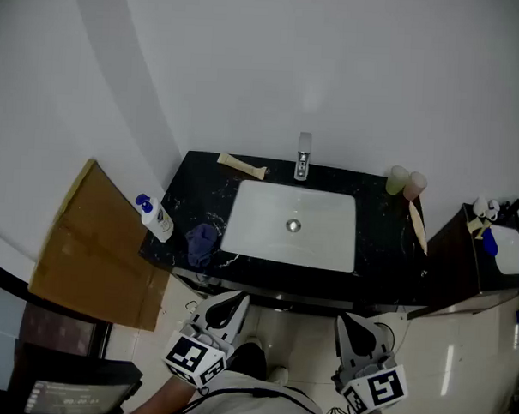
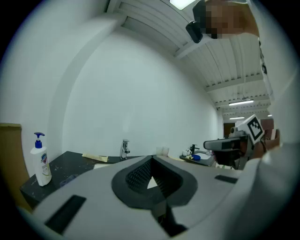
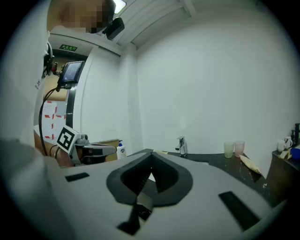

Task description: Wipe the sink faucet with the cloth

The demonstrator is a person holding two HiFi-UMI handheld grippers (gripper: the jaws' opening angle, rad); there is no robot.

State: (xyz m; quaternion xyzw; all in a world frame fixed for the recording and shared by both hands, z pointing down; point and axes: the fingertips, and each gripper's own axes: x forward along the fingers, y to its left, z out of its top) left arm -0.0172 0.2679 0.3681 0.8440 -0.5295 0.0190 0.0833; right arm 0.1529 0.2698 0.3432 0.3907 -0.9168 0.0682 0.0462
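Head view: I log soft, even light. The white wall (image 1: pixel 334 68) is bright, with a pale sheen above the faucet (image 1: pixel 303 157). The floor (image 1: pixel 459 356) shows streaks of glare, and the corners dim and bend.

Left gripper view: a ceiling panel (image 2: pixel 183 3) glows at the top edge, with strip lights (image 2: pixel 241 102) beyond. Fisheye is heavy, the rim black, the near foreground soft.

Right gripper view: I note the same curvature, with a lamp (image 3: pixel 119 5) overhead.
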